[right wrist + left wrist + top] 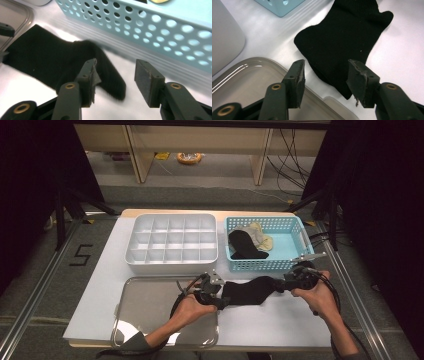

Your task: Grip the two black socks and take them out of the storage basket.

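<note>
The black sock lies flat on the table, lower centre of the high view, between the metal tray and the blue basket. The left gripper, jaws apart, straddles one end unpinched; that end could snag the tray rim. At right, the right gripper gapes beside the other end, hand low, aimed inward.
</note>
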Demonstrator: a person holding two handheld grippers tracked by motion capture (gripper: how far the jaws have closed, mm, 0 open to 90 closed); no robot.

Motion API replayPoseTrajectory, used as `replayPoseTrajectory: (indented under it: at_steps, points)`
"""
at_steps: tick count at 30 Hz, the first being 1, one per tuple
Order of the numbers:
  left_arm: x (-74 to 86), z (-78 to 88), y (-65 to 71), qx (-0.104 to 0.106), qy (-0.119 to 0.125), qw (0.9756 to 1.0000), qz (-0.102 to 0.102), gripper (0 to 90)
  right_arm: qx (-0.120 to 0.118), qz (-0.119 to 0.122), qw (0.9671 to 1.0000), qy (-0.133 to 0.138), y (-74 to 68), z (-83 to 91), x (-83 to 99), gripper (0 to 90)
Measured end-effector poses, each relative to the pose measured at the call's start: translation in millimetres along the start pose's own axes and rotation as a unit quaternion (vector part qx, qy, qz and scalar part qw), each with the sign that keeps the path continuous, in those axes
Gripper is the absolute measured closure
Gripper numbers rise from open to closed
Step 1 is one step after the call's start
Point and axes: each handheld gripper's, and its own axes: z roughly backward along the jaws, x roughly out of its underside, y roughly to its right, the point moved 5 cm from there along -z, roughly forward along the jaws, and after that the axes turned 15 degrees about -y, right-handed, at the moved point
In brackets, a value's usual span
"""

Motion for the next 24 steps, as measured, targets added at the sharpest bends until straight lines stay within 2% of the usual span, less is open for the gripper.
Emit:
replayPoseTrajectory:
  at_steps: [2,3,4,7,8,9,10,11,12,13,14,16,17,18,19,21,22,23,24]
  points:
    - [0.2,-0.8,-0.2,0.001,-0.001,1.0000,-0.001,49.3,-0.001,-0.011,0.9998,0.018,-2.2,1.8,8.3,51.7]
    - [0.0,-0.9,0.1,0.003,0.001,1.0000,-0.001,50.2,0.003,-0.009,0.9999,0.004,-0.6,5.2,13.1,50.9]
    - [-0.1,-1.0,0.5,0.002,0.002,1.0000,-0.003,51.1,0.000,-0.015,0.9998,0.012,-1.1,4.9,15.1,50.8]
    - [-0.8,-1.6,1.7,0.002,0.001,1.0000,-0.008,53.7,0.000,-0.015,0.9997,0.020,2.1,0.3,21.5,50.3]
    - [-0.8,-1.7,2.0,0.002,0.001,1.0000,-0.007,54.1,0.004,-0.018,0.9998,0.011,5.1,-2.3,23.4,50.4]
    - [-0.7,-1.5,2.0,0.002,0.000,1.0000,-0.009,54.6,0.000,-0.036,0.9993,0.014,5.2,-6.4,24.0,50.5]
    - [-0.5,-1.4,2.2,0.000,-0.001,1.0000,-0.008,54.7,0.000,-0.041,0.9990,0.017,6.6,-9.5,23.7,50.7]
    - [-0.3,-1.8,2.9,0.001,0.000,1.0000,-0.003,54.6,0.008,-0.025,0.9997,0.001,11.9,-10.6,24.9,51.0]
    - [-0.2,-1.8,2.8,0.001,0.000,1.0000,-0.002,54.4,0.013,-0.023,0.9997,0.001,14.9,-14.6,24.3,51.6]
    - [-0.3,-1.7,2.5,-0.001,-0.001,1.0000,-0.004,54.0,0.017,-0.032,0.9990,0.027,16.3,-20.7,20.8,52.3]
    - [-0.3,-1.7,2.8,-0.002,-0.004,1.0000,-0.004,54.0,0.021,-0.031,0.9991,0.018,18.1,-21.3,20.5,53.0]
    - [-0.6,-2.5,3.3,0.002,-0.003,1.0000,-0.005,54.2,0.021,-0.029,0.9992,0.020,21.8,-27.7,16.5,54.3]
    - [-0.9,-3.0,3.9,0.003,-0.005,1.0000,-0.007,55.0,0.034,-0.020,0.9990,0.022,25.0,-30.5,14.3,55.2]
    - [-1.3,-3.8,4.9,0.002,-0.005,1.0000,-0.006,56.2,0.034,-0.024,0.9991,0.010,25.4,-31.2,12.6,55.7]
    - [-2.1,-5.2,5.9,0.006,-0.006,0.9999,-0.011,57.2,0.032,-0.027,0.9991,0.011,24.9,-34.8,10.7,56.0]
    - [-2.4,-5.5,6.2,0.004,-0.016,0.9996,-0.022,62.4,0.037,-0.018,0.9991,0.007,28.2,-39.9,5.8,60.2]
    - [-2.9,-6.7,6.9,0.003,-0.014,0.9996,-0.024,65.0,0.033,-0.026,0.9991,0.002,26.3,-41.7,4.9,65.6]
    - [-3.0,-7.5,7.9,0.007,-0.014,0.9996,-0.024,68.7,0.024,-0.022,0.9993,0.021,24.9,-47.1,2.2,71.8]
    - [-3.3,-8.1,8.2,0.009,-0.012,0.9994,-0.030,72.2,0.026,-0.016,0.9995,0.003,24.4,-46.3,3.5,76.4]
